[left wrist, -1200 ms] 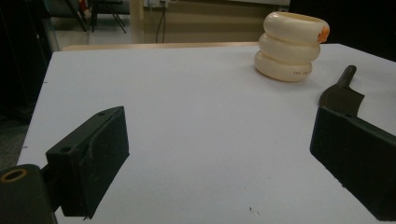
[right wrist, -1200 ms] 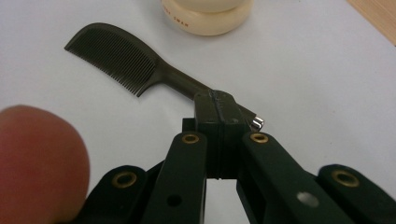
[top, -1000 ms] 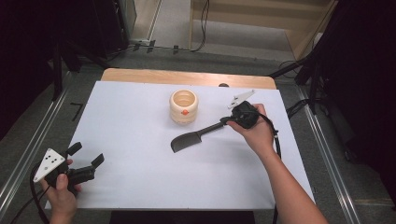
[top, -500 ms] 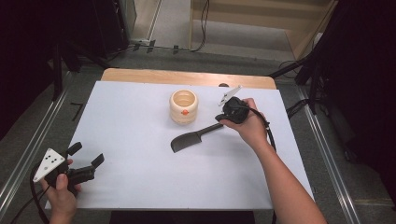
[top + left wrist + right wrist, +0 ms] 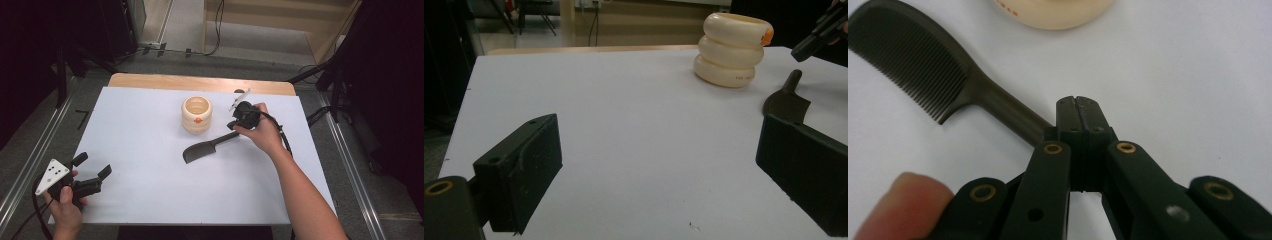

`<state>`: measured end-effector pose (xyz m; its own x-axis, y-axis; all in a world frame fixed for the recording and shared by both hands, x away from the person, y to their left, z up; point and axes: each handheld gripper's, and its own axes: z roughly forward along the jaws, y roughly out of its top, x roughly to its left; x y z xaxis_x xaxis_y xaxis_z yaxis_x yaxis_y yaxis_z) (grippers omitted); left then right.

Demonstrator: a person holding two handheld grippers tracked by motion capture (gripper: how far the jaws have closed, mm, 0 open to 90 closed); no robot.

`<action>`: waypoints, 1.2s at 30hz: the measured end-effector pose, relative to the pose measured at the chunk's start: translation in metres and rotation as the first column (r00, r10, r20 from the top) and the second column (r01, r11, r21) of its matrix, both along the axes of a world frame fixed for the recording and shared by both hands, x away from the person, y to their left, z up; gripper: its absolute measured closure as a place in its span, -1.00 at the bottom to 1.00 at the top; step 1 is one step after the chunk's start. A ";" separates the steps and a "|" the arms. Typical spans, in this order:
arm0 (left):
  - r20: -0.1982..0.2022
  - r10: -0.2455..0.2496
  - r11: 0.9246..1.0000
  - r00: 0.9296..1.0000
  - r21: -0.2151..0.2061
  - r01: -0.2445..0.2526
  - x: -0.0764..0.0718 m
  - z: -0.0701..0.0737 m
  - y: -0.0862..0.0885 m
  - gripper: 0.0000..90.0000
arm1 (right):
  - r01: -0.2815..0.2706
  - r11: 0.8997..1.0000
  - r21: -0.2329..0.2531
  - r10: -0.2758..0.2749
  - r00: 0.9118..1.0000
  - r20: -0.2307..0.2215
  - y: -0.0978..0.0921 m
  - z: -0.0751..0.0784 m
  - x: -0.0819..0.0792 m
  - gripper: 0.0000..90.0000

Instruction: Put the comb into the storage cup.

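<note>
- Right gripper (image 5: pixel 234 123): jaws pressed together at the handle end of the comb (image 5: pixel 205 148); whether pinching the handle or only above it, cannot tell.
- Comb: flat on the white table (image 5: pixel 150 125), just in front of the cream pot (image 5: pixel 196 114).
- Left gripper (image 5: pixel 92 172): jaws wide apart, empty, near the table's front left corner.

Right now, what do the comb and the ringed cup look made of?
Comb: dark moulded plastic by the look, matte, with fine even teeth and a one-piece handle. Ringed cup: cream, smooth with a soft sheen, three stacked bulges, an orange spot at the rim; plastic or silicone, can't tell which.
</note>
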<state>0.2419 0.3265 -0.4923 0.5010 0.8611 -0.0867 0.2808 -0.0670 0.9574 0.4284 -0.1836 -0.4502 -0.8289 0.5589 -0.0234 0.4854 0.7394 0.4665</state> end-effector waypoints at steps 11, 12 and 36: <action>0.000 -0.001 1.000 1.000 -0.001 0.001 0.000 0.000 0.000 -0.90 | 0.015 0.998 -0.058 -0.016 1.000 -0.014 0.007 -0.012 0.010 0.96; 0.000 -0.003 1.000 1.000 -0.001 0.003 0.000 0.000 0.000 -0.90 | 0.015 0.997 -0.077 -0.016 1.000 -0.015 0.008 -0.014 0.011 0.96; -0.002 -0.003 1.000 1.000 0.004 0.003 0.000 0.000 0.000 -0.90 | -0.121 0.978 -0.171 0.109 0.991 -0.077 0.023 -0.029 0.010 0.96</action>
<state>0.2422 0.3260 -0.4923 0.5037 0.8598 -0.0839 0.2822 -0.0719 0.9567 0.4383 -0.1607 -0.4788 -0.8905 0.4517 -0.0542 0.4180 0.8595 0.2943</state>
